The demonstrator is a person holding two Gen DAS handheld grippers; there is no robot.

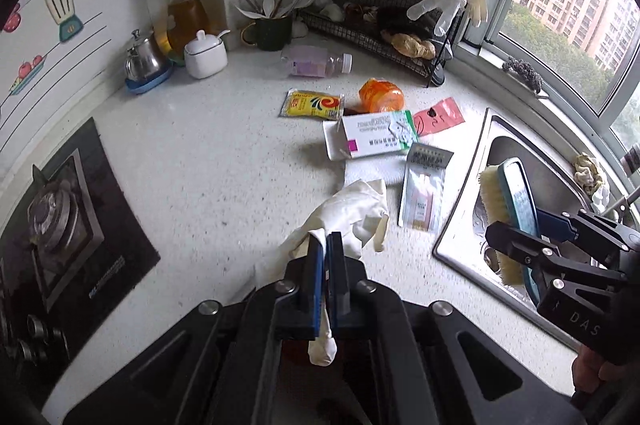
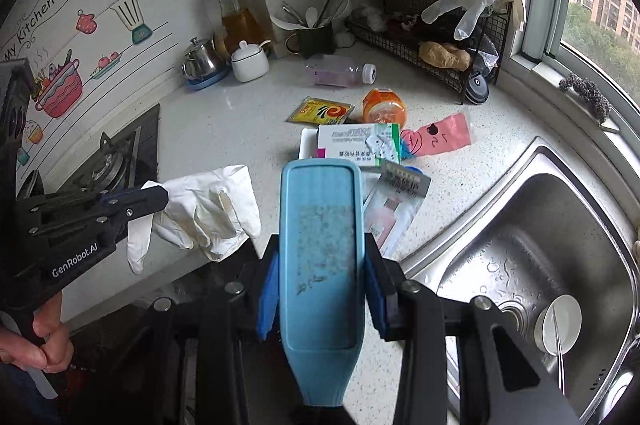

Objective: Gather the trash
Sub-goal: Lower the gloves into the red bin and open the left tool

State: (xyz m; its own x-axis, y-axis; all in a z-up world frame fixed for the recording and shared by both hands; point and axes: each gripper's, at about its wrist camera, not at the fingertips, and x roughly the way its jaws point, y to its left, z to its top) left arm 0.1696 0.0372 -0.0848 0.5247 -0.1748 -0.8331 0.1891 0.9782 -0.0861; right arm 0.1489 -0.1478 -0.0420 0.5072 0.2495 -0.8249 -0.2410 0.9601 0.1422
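My left gripper (image 1: 325,245) is shut on a crumpled white glove (image 1: 352,209) and holds it above the counter; the gripper (image 2: 160,199) and glove (image 2: 212,209) also show in the right wrist view. My right gripper (image 2: 320,265) is shut on a blue scrub brush (image 2: 322,245), seen with its bristles in the left wrist view (image 1: 516,209) by the sink edge. Trash lies on the counter: a medicine box (image 1: 376,137) on a white tray (image 1: 332,145), a yellow sachet (image 1: 312,103), an orange wrapper (image 1: 381,96), a pink bag (image 1: 438,115), a clear packet (image 1: 424,193) and a plastic bottle (image 1: 316,63).
A steel sink (image 2: 540,257) with a small dish (image 2: 560,321) is at the right. A gas stove (image 1: 60,225) is at the left. A wire rack (image 1: 380,21) with bottles and hanging gloves, a utensil cup (image 1: 270,31), a sugar pot (image 1: 205,55) and an oil jar (image 1: 184,9) line the back.
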